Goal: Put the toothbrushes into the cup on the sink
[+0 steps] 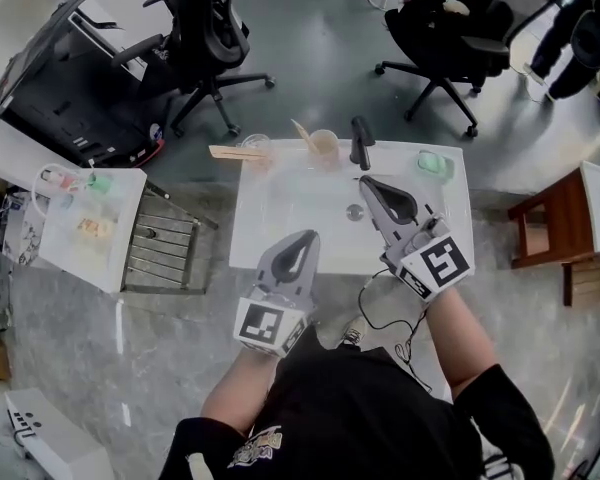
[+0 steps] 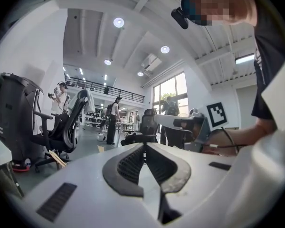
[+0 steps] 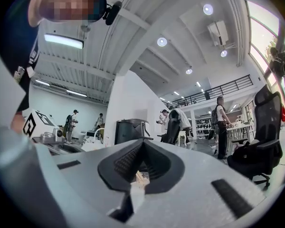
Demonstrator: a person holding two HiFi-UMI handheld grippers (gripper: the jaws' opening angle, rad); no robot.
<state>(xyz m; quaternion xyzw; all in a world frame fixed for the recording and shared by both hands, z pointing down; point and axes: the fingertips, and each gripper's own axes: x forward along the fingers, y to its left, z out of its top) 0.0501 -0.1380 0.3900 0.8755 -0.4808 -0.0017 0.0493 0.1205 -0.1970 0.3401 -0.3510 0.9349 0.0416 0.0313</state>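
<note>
Two toothbrushes, as best I can tell at this size. A flat brush (image 1: 230, 152) lies on the far left rim of the sink (image 1: 260, 218), touching or just beside the left cup (image 1: 257, 146). A standing brush (image 1: 302, 131) leans in the right cup (image 1: 325, 146), just left of the faucet (image 1: 360, 143). A green dish (image 1: 435, 164) sits at the far right corner.

The flat brush looks like the trouble. It is thin and lies on a smooth rim, so jaws that arrive closed or open late could shove it off the far edge or down into the basin. Pinched near one end, it would likely swing and miss the cup mouth. Both cups look light. A knock from a jaw or from the brush itself could tip one over, and the standing brush would go with the right cup. The faucet stands near the right cup and could catch a gripper that reaches in from the right.

The left gripper (image 1: 302, 238) hangs over the near part of the sink, its jaws pressed together with nothing between them. The right gripper (image 1: 363, 181) is further in, over the basin near the faucet's base. Its jaws also meet tip to tip and are empty. In its own view a cup with a brush shows only far off, beyond the jaws.
</note>
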